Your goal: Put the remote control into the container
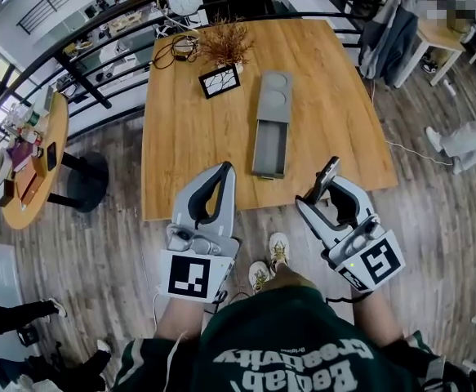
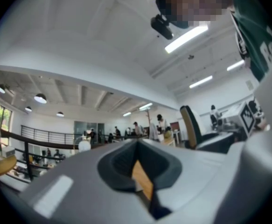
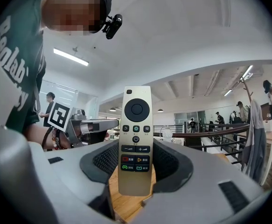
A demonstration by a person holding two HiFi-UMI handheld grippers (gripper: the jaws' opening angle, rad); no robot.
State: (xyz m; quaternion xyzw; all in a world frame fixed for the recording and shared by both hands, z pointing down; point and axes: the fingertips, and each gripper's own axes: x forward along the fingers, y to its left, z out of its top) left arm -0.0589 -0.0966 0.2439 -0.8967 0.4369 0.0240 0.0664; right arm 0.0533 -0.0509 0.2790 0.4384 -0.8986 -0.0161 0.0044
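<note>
The gold remote control [image 3: 136, 139] stands upright between the jaws of my right gripper [image 3: 136, 148], buttons facing the camera. In the head view, the remote control [image 1: 327, 176] sticks up out of the right gripper [image 1: 322, 193] at the table's near edge, right of the container. The grey container [image 1: 270, 147] lies on the wooden table [image 1: 180, 129] with its tray slid out toward me and empty. My left gripper [image 1: 224, 172] is held over the near table edge, left of the container, jaws closed on nothing. The left gripper [image 2: 136, 146] points up and out across the room.
A black picture frame [image 1: 220, 81], a dried plant [image 1: 225, 43] and coiled cables [image 1: 176, 49] sit at the table's far side. A railing [image 1: 82, 64] runs behind. A round side table [image 1: 33, 162] stands at the left. A seated person's legs [image 1: 466, 137] are at the right.
</note>
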